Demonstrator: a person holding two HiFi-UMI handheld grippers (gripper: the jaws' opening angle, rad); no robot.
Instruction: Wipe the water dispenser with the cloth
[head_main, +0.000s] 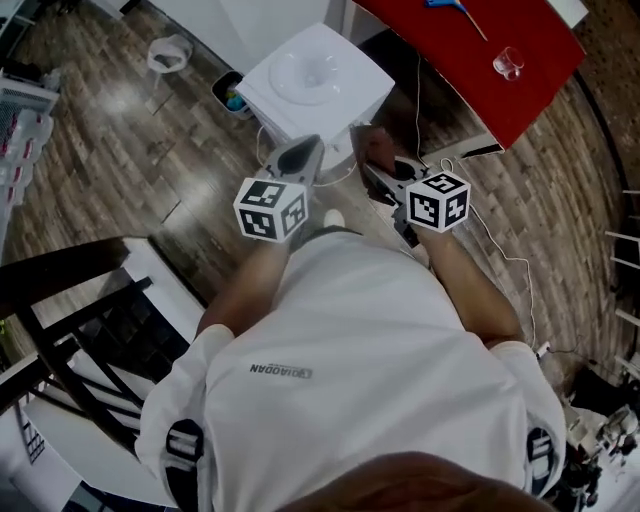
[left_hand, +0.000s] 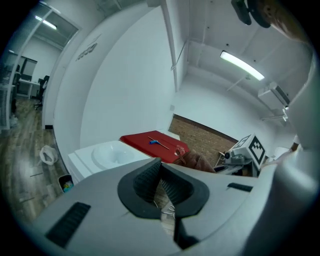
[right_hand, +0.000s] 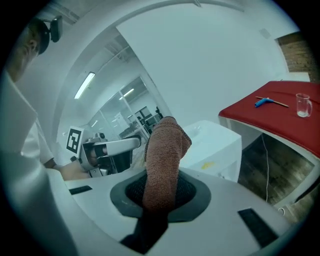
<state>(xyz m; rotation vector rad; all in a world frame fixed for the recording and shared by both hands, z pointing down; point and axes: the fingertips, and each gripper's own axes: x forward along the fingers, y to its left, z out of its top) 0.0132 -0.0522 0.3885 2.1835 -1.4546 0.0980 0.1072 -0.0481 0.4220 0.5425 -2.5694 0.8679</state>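
Note:
The white water dispenser (head_main: 315, 85) stands on the wooden floor just ahead of me, its top a round basin; it also shows in the left gripper view (left_hand: 107, 155) and the right gripper view (right_hand: 215, 145). My right gripper (right_hand: 162, 192) is shut on a brown cloth (right_hand: 165, 155), which sticks up from between the jaws. In the head view that cloth (head_main: 373, 148) hangs beside the dispenser's right side. My left gripper (left_hand: 161, 167) is shut with nothing in it and is held close to the dispenser's front left (head_main: 298, 155).
A red table (head_main: 480, 50) stands to the right of the dispenser with a clear glass (head_main: 508, 63) and a blue tool (head_main: 445, 3) on it. A small bin (head_main: 230, 92) sits left of the dispenser. A white cable (head_main: 500, 250) trails over the floor. Dark furniture (head_main: 70, 330) stands at the lower left.

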